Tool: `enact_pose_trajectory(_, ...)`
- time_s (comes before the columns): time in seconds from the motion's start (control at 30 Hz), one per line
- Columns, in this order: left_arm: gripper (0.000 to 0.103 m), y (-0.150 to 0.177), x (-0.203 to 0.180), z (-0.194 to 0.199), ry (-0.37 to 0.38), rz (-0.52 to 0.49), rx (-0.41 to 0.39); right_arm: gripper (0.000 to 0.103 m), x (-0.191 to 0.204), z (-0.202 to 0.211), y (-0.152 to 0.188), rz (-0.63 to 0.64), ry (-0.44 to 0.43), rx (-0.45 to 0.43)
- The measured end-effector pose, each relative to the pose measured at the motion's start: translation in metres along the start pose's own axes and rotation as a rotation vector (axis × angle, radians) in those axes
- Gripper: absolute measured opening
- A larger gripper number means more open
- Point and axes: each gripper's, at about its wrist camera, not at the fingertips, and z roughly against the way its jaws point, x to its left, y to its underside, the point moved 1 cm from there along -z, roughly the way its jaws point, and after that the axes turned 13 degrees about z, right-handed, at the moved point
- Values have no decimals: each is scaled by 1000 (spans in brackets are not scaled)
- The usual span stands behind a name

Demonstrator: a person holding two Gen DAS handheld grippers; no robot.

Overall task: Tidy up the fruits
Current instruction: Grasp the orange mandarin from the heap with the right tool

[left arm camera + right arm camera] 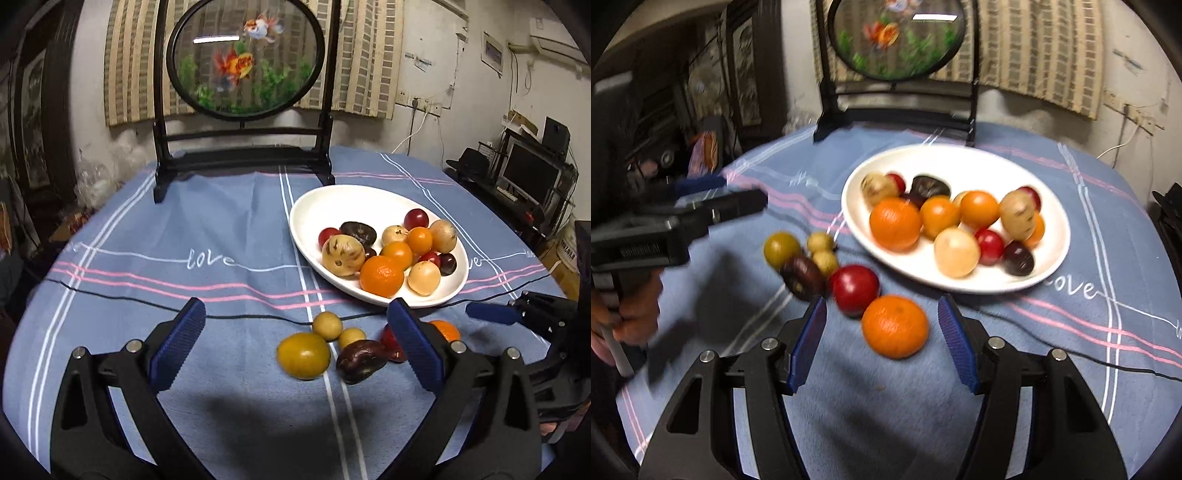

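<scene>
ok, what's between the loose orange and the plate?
Only bare blue cloth and a thin black cable lie between the orange and the plate, as the right wrist view shows.

A round goldfish screen [245, 59] stands at the bench's [184, 229] far edge; behind it, a striped curtain [364, 55] on a scuffed white wall [424, 85].

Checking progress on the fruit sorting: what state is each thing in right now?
Left gripper: open, empty.
Right gripper: open around the loose orange, not pressing.
White plate: holds many fruits.
Red fruit: loose on tablecloth.
Yellow-green fruit: loose on cloth.
</scene>
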Motion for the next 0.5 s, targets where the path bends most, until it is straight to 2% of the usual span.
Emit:
enact_pose_trajectory(0.3, 101, 0, 1, -1, -18, -9, 3, 63, 0, -16, 7, 17, -8, 65)
enact_pose_trajectory(0.5, 101, 0, 3, -2, -28, -2, 9, 56, -3, -22, 10, 10, -7, 80)
